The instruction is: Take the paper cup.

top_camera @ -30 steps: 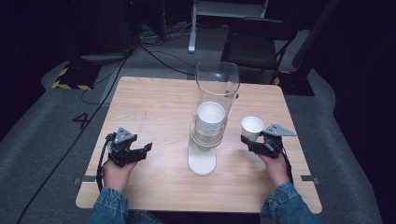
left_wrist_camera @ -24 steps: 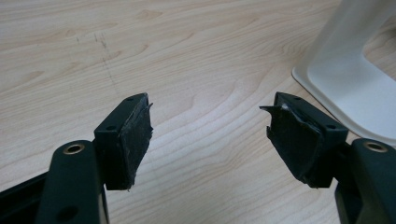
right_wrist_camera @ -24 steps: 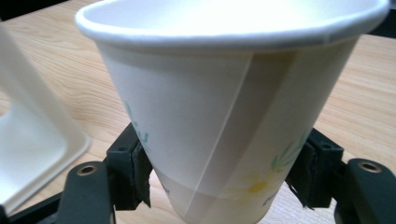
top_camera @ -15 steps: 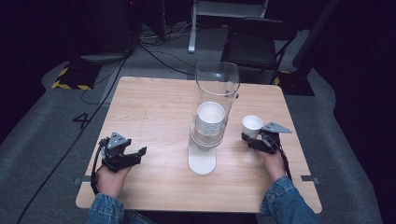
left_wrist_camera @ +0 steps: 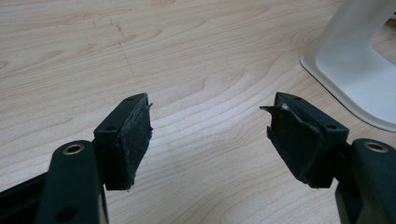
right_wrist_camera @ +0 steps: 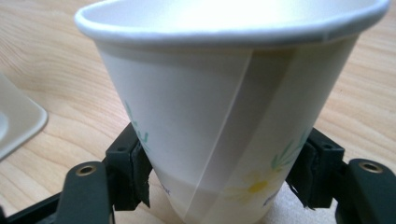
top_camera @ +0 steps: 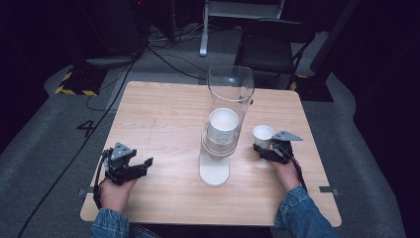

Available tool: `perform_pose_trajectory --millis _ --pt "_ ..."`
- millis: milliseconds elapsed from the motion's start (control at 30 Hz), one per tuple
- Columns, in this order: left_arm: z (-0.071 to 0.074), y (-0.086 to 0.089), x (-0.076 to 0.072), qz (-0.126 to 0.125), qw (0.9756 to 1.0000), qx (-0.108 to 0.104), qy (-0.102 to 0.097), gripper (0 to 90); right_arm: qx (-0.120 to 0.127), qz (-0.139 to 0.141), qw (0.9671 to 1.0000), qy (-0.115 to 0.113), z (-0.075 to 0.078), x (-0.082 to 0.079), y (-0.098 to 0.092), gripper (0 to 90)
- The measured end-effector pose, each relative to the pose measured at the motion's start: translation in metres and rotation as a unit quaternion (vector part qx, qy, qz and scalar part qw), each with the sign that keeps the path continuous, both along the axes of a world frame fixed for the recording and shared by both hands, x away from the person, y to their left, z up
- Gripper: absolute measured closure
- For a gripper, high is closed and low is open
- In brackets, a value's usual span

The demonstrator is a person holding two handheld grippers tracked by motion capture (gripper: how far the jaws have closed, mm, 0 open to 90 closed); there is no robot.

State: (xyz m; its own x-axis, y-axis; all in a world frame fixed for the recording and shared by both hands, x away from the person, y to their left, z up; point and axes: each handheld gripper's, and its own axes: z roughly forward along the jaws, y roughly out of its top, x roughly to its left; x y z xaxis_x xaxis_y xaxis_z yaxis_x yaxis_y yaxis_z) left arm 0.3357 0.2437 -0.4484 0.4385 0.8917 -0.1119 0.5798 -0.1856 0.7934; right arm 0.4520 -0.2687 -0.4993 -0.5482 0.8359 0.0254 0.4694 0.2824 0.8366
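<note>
One paper cup (right_wrist_camera: 224, 116) clamped upright betw. right claw (right_wrist_camera: 224, 184) pads.

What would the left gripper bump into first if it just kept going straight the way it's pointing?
Probably the white base of the cup dispenser. The left gripper points across the table toward it with open, empty jaws; bare wood lies between, though it might just pass the base's near edge.

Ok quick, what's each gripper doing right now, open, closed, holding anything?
Left gripper: open, nothing between its jaws.
Right gripper: closed on the paper cup, near its base.
</note>
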Motion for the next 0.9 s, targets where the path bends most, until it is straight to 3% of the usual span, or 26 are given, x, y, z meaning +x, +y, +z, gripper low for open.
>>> perform_pose_trajectory --millis 233,367,633,700,900 --pt "0.000 -0.001 0.001 -0.002 1.0000 -0.001 0.002 30.0 -0.011 0.002 0.9999 0.006 -0.001 0.000 0.001 31.9" --pt "0.000 -0.001 0.002 -0.002 1.0000 -0.001 0.002 30.0 -0.010 0.003 0.9999 0.008 -0.001 0.000 0.000 24.0" --pt "0.000 -0.003 0.004 -0.004 1.0000 -0.002 0.002 30.0 -0.003 -0.001 0.9999 0.016 0.000 -0.002 -0.002 17.6" --pt "0.000 -0.003 0.004 -0.005 1.0000 -0.002 0.003 30.0 -0.009 0.004 0.9999 0.010 0.003 -0.005 -0.003 15.3" --pt "0.001 -0.006 0.006 -0.012 0.9999 0.001 0.004 30.0 -0.011 0.018 0.9996 0.017 0.015 -0.014 -0.005 15.0"
